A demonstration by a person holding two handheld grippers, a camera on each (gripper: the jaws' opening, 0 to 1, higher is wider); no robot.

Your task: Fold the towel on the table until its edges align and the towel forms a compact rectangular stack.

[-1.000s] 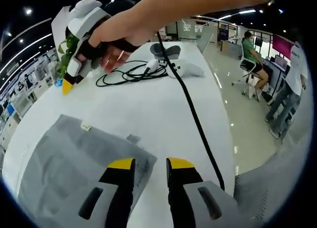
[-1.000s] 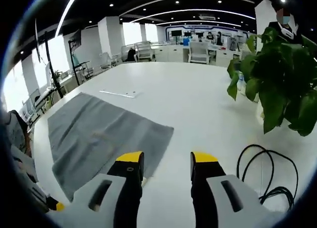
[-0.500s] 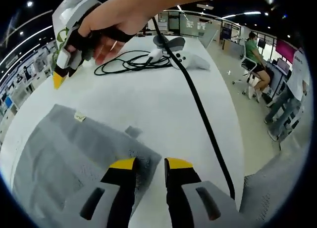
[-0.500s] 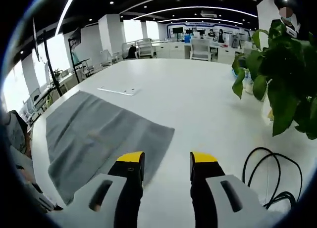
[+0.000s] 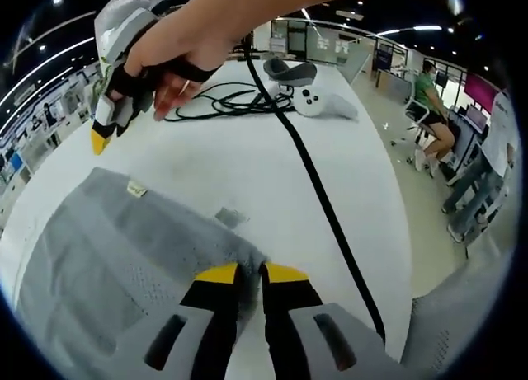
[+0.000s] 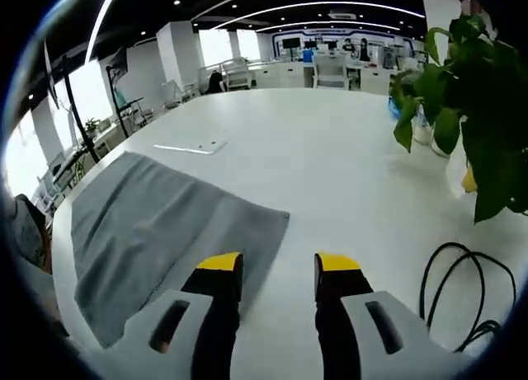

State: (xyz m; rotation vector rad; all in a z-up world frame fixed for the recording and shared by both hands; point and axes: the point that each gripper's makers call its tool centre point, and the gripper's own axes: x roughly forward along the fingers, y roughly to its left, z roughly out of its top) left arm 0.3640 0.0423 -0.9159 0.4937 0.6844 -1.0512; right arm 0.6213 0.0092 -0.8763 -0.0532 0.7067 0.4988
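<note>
A grey towel (image 5: 107, 265) lies flat on the white table (image 5: 247, 166), with a small label (image 5: 136, 190) near one edge. My left gripper (image 5: 250, 273) sits low at the towel's near corner, its yellow-tipped jaws drawn almost together with the towel's edge between them. In the right gripper view the towel (image 6: 157, 240) spreads to the left. My right gripper (image 6: 276, 265) hovers open just beside the towel's corner, nothing between its jaws. The left gripper view also has the right gripper (image 5: 101, 137), held in a hand above the table past the towel's far side.
A black cable (image 5: 313, 190) runs across the table to a coil (image 5: 223, 104) beside a white controller (image 5: 326, 104). A green plant (image 6: 470, 108) stands at the right, a cable loop (image 6: 462, 289) below it. A thin white strip (image 6: 190, 147) lies beyond the towel. People (image 5: 429, 91) are off the table's side.
My left jaws have narrowed onto the towel's corner and dropped closer to it. The right gripper has shifted slightly nearer the towel's corner, still open.
</note>
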